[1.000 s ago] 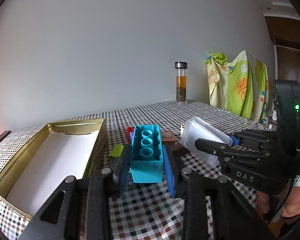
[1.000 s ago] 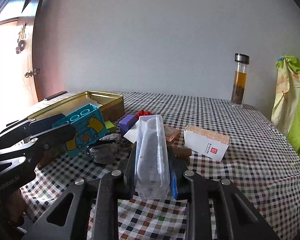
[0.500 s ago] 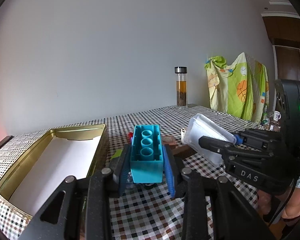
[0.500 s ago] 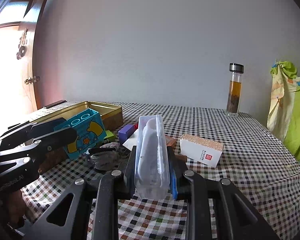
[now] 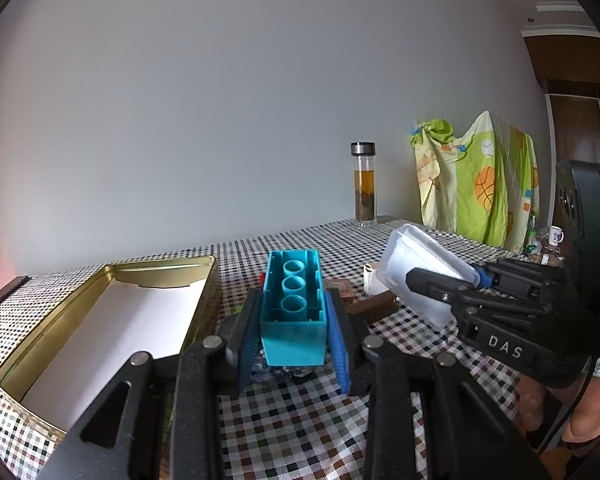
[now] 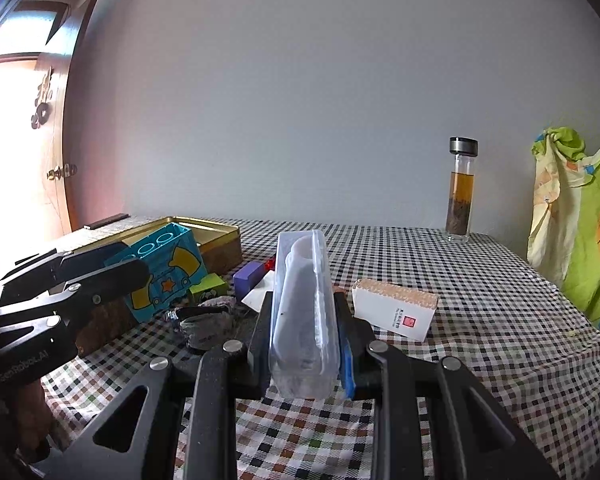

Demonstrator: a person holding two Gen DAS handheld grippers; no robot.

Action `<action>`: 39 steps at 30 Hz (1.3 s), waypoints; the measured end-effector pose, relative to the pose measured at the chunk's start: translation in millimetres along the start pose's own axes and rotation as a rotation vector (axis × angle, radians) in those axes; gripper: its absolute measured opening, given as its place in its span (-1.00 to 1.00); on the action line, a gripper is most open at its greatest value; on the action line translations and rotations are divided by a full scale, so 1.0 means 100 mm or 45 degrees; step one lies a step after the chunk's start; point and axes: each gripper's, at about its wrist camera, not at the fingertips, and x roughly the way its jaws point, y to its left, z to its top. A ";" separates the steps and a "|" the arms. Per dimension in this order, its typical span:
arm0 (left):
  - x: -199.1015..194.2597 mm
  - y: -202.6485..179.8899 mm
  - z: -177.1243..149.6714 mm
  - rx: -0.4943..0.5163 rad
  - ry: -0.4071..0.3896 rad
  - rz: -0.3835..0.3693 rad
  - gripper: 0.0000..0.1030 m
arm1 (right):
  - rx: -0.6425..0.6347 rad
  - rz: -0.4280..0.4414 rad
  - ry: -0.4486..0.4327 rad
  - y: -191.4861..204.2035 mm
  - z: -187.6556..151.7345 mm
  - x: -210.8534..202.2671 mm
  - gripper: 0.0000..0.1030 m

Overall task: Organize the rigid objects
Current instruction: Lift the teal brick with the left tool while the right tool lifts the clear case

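Left gripper [image 5: 294, 320] clamped on teal block [image 5: 293, 312], right gripper [image 6: 304, 328] clamped on clear case [image 6: 303, 312]; both lifted, likely bound for the tin [image 5: 40, 344] at left.

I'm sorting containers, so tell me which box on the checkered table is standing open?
The gold metal tin, lidless, showing its white lining. The white cardboard box lies closed beside the clutter.

Both grippers are held side by side above the table; the left gripper [image 5: 292, 336] and the right gripper [image 6: 302, 344] are each clamped on an object.
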 end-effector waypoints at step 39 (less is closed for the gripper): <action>0.05 1.42 0.38 -0.082 0.143 0.350 -0.41 | -0.053 0.289 0.199 0.94 0.92 1.00 -0.45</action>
